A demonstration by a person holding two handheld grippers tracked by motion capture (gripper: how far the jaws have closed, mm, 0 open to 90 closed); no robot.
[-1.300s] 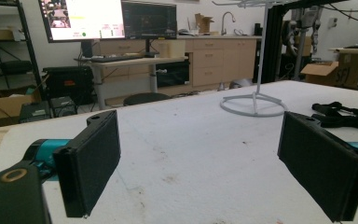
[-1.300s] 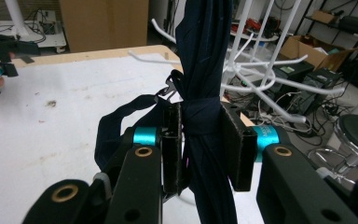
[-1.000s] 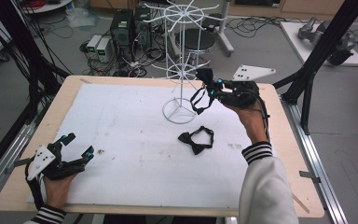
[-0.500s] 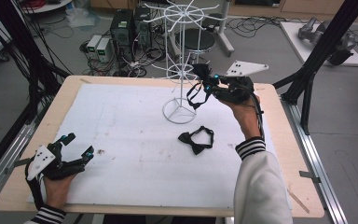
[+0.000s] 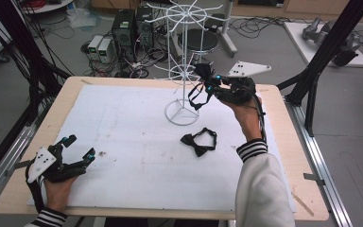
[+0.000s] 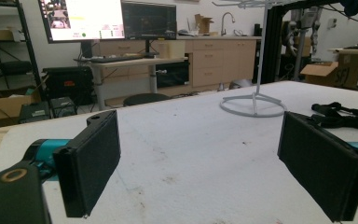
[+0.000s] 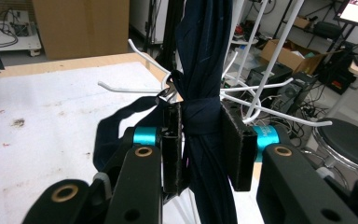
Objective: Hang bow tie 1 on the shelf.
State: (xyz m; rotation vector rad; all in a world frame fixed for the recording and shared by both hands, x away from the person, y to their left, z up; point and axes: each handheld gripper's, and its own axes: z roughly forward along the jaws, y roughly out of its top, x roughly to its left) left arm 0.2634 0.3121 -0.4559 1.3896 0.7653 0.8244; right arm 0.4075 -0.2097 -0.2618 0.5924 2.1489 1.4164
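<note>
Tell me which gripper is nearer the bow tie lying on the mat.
Right. The right gripper, shut on another bow tie, is just beyond the lying bow tie; the left gripper rests far across the mat.

A wooden bench carries a white sheet that covers most of its top, marked with small brown stains. On the sheet a white wire rack stands on its round base; a black bow tie lies near that base, on the person's side. The left tool rests on the sheet, well apart from the rack.
</note>
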